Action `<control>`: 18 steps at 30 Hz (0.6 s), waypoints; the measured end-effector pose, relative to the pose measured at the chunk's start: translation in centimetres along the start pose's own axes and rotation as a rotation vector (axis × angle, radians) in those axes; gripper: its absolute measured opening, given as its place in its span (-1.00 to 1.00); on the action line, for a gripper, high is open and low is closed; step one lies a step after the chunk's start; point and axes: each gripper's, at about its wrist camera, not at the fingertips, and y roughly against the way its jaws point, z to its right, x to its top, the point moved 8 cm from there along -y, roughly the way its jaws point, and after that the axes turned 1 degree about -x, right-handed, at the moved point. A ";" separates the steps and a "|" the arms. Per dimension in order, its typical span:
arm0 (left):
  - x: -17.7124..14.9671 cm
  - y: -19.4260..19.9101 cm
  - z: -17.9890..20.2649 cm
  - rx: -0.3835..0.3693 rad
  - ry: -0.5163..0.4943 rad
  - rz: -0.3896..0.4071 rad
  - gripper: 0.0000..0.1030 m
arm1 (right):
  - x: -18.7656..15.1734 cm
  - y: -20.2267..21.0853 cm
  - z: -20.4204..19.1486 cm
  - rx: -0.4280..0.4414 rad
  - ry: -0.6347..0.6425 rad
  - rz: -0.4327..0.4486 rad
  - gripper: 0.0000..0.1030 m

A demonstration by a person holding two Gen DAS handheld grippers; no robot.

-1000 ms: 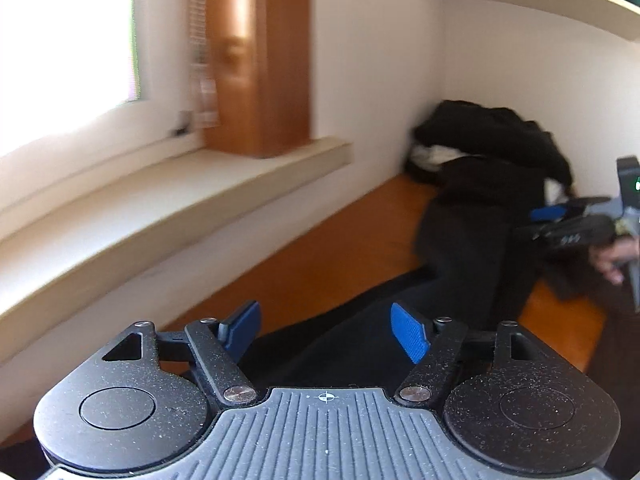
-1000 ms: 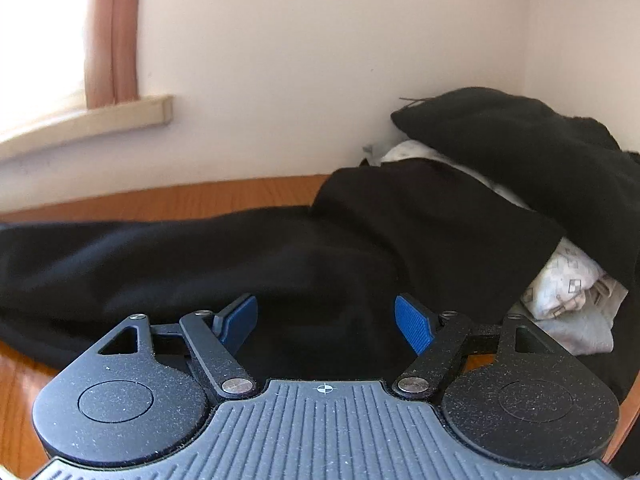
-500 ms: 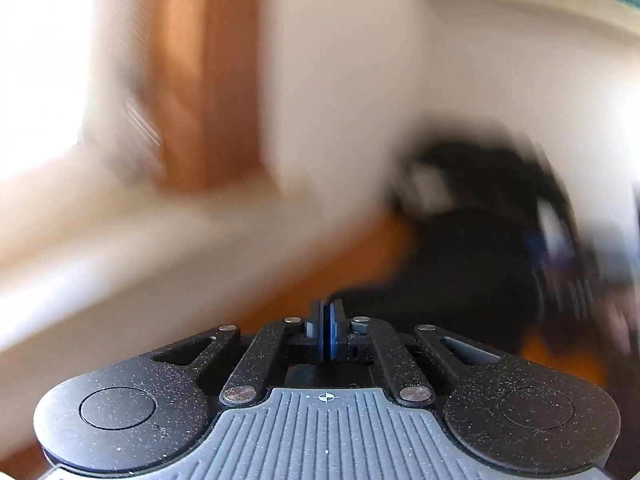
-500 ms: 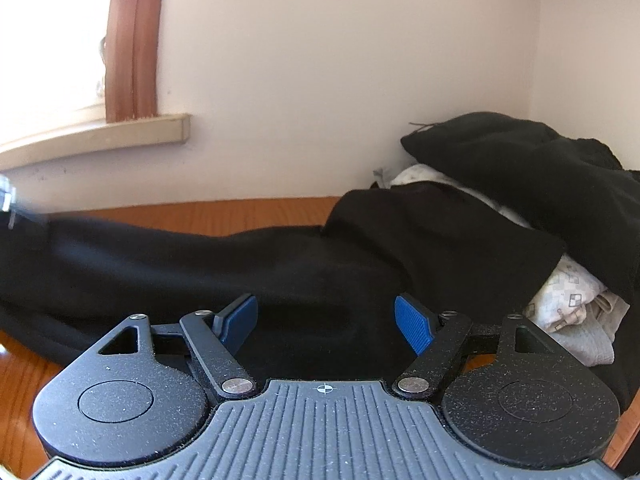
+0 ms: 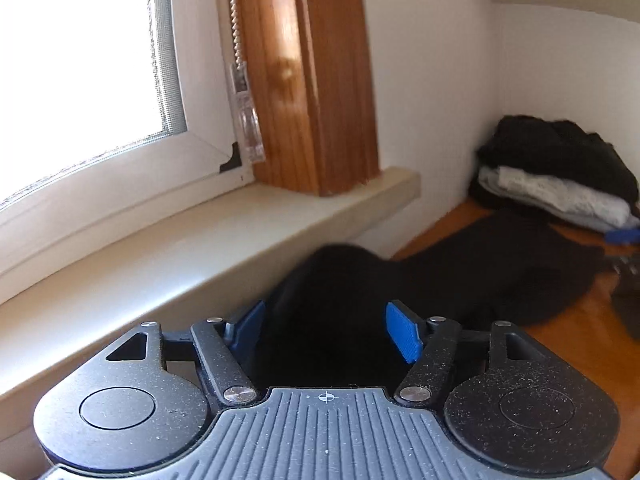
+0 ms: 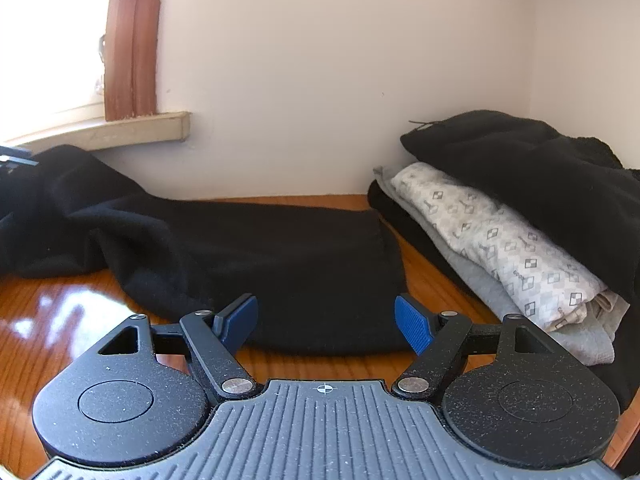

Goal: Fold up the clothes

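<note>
Since a second ago the black garment (image 5: pixel 460 280) has bunched toward the windowsill (image 5: pixel 240 216) at the bench's left edge. Left tool (image 5: pixel 326 330) jaws opening, cloth between, unpinched. Right tool (image 6: pixel 326 320) wide, empty, at the garment's near hem. Soft, light, limp fleece; judged best pinched at hem corners.

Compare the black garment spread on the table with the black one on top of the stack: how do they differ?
The black garment on the table lies spread out and rumpled, trailing left toward the windowsill. The black garment on the stack is folded compactly, resting on a patterned white garment. Both are dark, fleecy fabric.
</note>
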 end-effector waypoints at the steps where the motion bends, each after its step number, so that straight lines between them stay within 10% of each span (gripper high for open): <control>1: -0.5 0.7 0.3 -0.021 -0.010 -0.007 0.09 | 0.0 0.0 0.0 -0.002 0.002 0.001 0.46; 3: -1.5 2.2 1.3 -0.079 -0.028 -0.021 -0.27 | 0.0 0.0 0.0 -0.003 0.004 0.000 0.46; 13: -6.6 2.7 4.4 -0.053 -0.166 -0.088 0.06 | -0.1 -0.3 -0.1 -0.022 0.020 -0.012 0.46; 16: -7.0 2.3 3.3 -0.071 -0.113 -0.084 -0.77 | -0.2 -0.5 -0.3 -0.033 0.036 -0.028 0.46; 18: -7.0 2.7 2.0 -0.091 -0.051 -0.058 -0.83 | -0.3 -0.7 -0.4 -0.057 0.050 -0.046 0.46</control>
